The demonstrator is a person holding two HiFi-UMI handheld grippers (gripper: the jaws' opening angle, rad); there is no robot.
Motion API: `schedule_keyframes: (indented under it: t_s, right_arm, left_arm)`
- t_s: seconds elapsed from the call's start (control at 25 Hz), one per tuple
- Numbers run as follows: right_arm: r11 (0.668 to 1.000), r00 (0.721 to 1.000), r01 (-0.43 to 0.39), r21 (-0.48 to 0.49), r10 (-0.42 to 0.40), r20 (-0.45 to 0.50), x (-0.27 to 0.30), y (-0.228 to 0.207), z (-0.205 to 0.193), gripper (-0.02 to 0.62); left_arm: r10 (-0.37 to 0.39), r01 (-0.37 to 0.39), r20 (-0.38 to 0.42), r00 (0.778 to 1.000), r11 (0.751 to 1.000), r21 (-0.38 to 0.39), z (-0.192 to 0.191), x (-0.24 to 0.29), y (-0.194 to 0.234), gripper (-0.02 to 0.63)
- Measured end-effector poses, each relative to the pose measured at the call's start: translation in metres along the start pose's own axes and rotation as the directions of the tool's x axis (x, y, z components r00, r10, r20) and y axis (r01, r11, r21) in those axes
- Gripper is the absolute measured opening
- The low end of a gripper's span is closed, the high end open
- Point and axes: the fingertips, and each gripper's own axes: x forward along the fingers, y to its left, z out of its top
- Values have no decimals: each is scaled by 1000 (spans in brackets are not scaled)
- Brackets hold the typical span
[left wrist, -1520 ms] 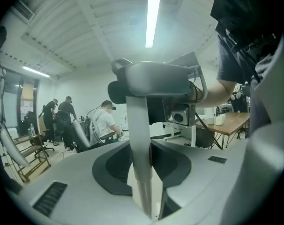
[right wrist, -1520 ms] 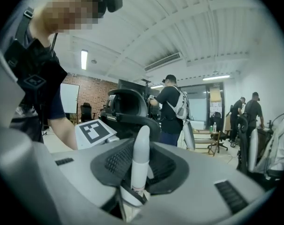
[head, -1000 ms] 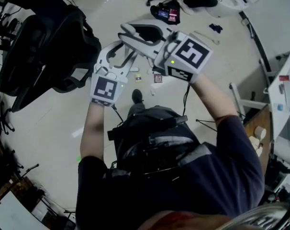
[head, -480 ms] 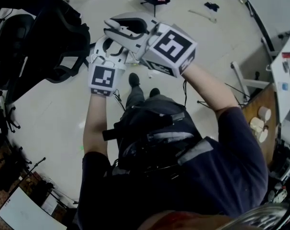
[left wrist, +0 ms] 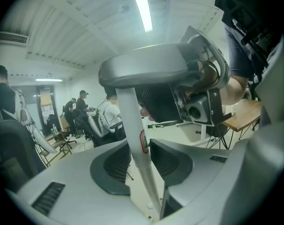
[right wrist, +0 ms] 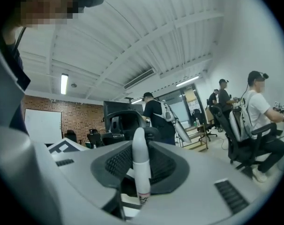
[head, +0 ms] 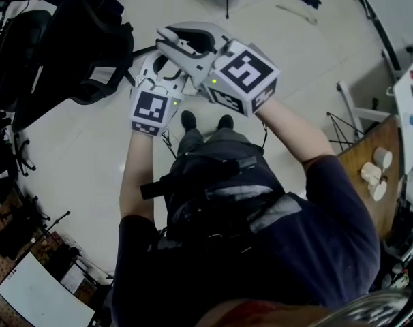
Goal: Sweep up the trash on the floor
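In the head view, a second shoe [head: 225, 122] has appeared just beside the first shoe [head: 188, 120]. The left gripper [left wrist: 142, 165] and right gripper [right wrist: 141, 172] have drawn in close above the first shoe, covering the floor scraps previously seen ahead of it. The left gripper's jaws narrowed around the white handle [left wrist: 132, 121] between them, then have just been opening slightly.

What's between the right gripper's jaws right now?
The right gripper holds the rounded top end of a white handle between its pads. The right gripper view shows this; the head view does not.
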Motion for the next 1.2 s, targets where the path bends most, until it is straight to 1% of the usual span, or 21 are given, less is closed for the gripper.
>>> schedule_keyframes:
  t_s: [0.12,0.2,0.28,0.4,0.44,0.52,0.6,0.68,0.88,0.96,1.04,1.2]
  right_arm:
    - [999,999,-9,32,8,39,5,4,3,114]
    - [999,998,3,45,-6,62,13,7,4,114]
    - [998,998,20,59,-24,65,23,10,2,114]
    - [993,996,64,97,-70,55,39,17,-6,115]
    - [990,995,83,118,-90,53,46,18,-9,117]
    - [982,991,121,148,-129,45,62,20,-13,120]
    - [977,986,158,143,-164,36,77,24,-15,121]
    - [974,981,190,127,-194,23,88,29,-18,121]
    - [955,962,273,115,-273,-16,117,32,-33,121]
    - [944,952,307,124,-307,-21,125,31,-40,123]
    - [929,939,342,141,-343,-20,132,30,-48,123]
    - [896,912,408,174,-409,-31,141,22,-68,123]
  left_arm:
    - [25,-25,24,999,999,-21,-1,-9,3,133]
    - [71,-70,21,997,997,-15,-5,-14,9,142]
    - [132,-132,14,991,991,2,-13,-19,17,144]
    - [215,-215,5,977,977,4,-28,-29,29,144]
    - [230,-230,3,973,973,0,-34,-33,34,144]
    - [233,-233,8,973,972,-15,-48,-42,45,143]
    - [214,-212,34,976,976,-44,-56,-51,55,136]
    - [177,-174,60,982,983,-58,-63,-58,62,120]
    - [60,-54,67,996,995,-89,-88,-65,88,109]
    - [21,-18,55,998,998,-68,-97,-66,95,107]
    - [-9,10,39,999,1000,-30,-107,-66,101,106]
    - [-80,80,2,997,996,44,-131,-63,109,106]
